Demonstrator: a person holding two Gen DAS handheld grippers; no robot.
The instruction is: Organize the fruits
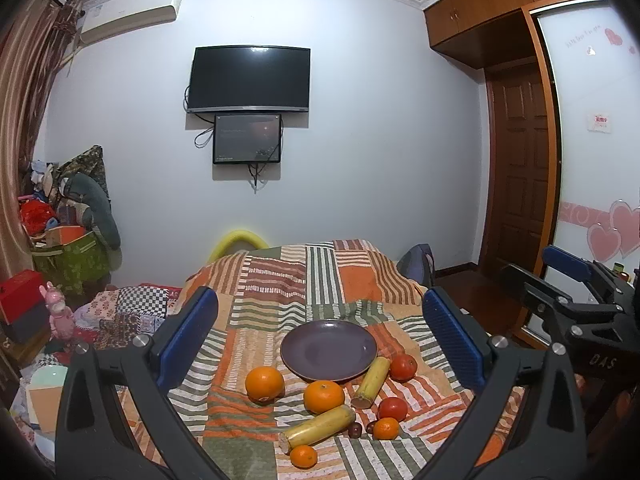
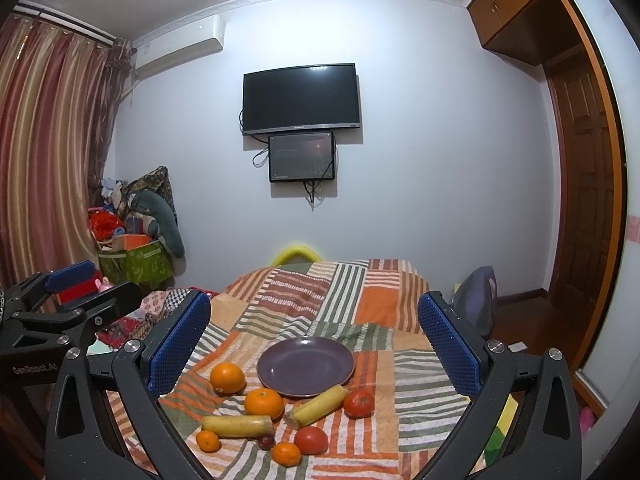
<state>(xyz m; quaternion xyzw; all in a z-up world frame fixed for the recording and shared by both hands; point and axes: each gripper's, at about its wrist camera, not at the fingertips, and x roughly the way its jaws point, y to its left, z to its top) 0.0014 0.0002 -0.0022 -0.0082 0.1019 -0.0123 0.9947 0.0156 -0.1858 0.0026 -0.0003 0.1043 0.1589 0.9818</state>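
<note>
So there's a bed (image 1: 352, 276) with a striped patchwork blanket (image 1: 280, 280), and on it an empty purple plate (image 1: 329, 350), two oranges (image 1: 264, 383), two yellow stalk pieces (image 1: 318, 427), two red tomatoes (image 1: 403, 367), two little tangerines (image 1: 303, 456) and some small dark fruits (image 1: 355, 429).

We see a glossy, smooth purple plate (image 1: 329, 350) on a woven striped cloth (image 1: 320, 280) with a soft, matt nap. At its seven o'clock an orange (image 1: 264, 383) has dimpled, shiny peel. Our left tongs (image 1: 320, 338) carry blue textured pads (image 1: 188, 336) on matt black plastic.
</note>
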